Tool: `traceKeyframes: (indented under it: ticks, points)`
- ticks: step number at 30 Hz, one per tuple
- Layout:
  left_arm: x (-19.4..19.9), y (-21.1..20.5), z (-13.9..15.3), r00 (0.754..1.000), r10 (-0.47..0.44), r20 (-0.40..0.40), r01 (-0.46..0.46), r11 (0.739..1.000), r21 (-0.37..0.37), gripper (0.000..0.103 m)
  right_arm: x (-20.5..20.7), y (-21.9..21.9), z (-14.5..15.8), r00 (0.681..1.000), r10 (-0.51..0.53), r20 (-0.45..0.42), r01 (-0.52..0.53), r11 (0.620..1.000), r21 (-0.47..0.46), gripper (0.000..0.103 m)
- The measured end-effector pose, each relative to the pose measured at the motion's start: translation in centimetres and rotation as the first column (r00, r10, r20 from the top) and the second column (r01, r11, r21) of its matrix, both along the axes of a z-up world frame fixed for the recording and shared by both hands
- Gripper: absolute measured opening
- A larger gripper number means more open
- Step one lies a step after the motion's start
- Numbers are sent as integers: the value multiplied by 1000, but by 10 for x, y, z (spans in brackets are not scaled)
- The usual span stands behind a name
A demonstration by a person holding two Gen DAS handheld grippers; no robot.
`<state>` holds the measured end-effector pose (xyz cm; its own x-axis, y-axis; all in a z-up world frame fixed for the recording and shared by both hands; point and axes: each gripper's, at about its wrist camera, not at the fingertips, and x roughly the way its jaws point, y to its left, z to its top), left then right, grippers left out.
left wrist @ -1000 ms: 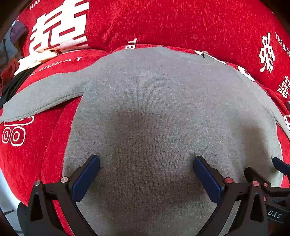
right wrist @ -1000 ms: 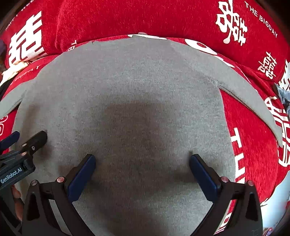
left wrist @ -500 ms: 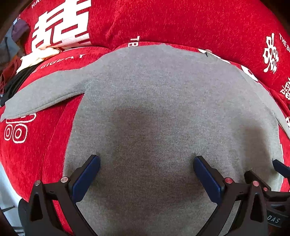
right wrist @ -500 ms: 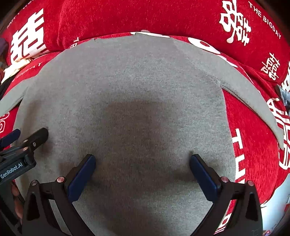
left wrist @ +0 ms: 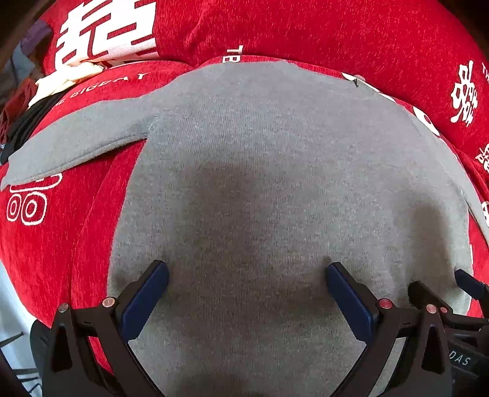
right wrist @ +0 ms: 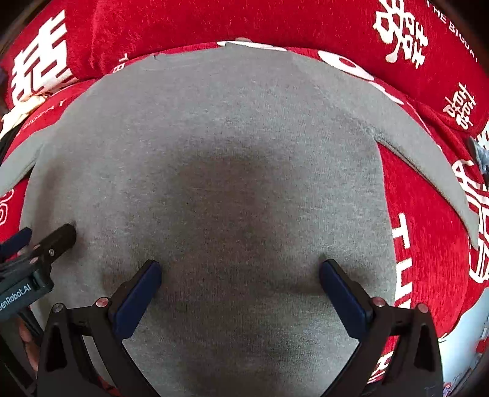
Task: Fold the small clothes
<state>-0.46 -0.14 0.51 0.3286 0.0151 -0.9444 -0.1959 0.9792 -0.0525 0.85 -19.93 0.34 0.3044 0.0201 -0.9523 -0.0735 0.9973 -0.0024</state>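
A small grey knit top (left wrist: 275,158) lies spread flat on a red cushion, its left sleeve (left wrist: 76,143) stretched out to the left and its right sleeve (right wrist: 428,158) to the right. It also fills the right wrist view (right wrist: 214,146). My left gripper (left wrist: 247,274) is open, its blue pads low over the lower body of the top. My right gripper (right wrist: 240,271) is open too, just to the right of the left one, over the same lower part. Neither holds any cloth. The top's hem is hidden below the fingers.
The red cushion (left wrist: 45,244) with white lettering carries the top, and a red backrest (left wrist: 305,27) rises behind it. A pile of white, black and dark red clothes (left wrist: 39,91) lies at the far left. Pale floor shows past the cushion's edge (right wrist: 467,342).
Both grippers have crept slightly forward and down over the grey top. Their jaws stay open and the top has not moved.
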Motion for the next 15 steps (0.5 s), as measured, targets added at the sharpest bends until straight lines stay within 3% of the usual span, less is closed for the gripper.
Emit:
traceKeyframes:
  ticks: [10,15]
  points:
    - [-3,-1,-1,1000,-14,13,14,1000,4,103,-6,2,0,998,6,58,-6,1000,-2,103]
    - [-3,-2,0,1000,-12,15,12,1000,7,103,-17,4,0,990,20,142,-19,1000,-7,103]
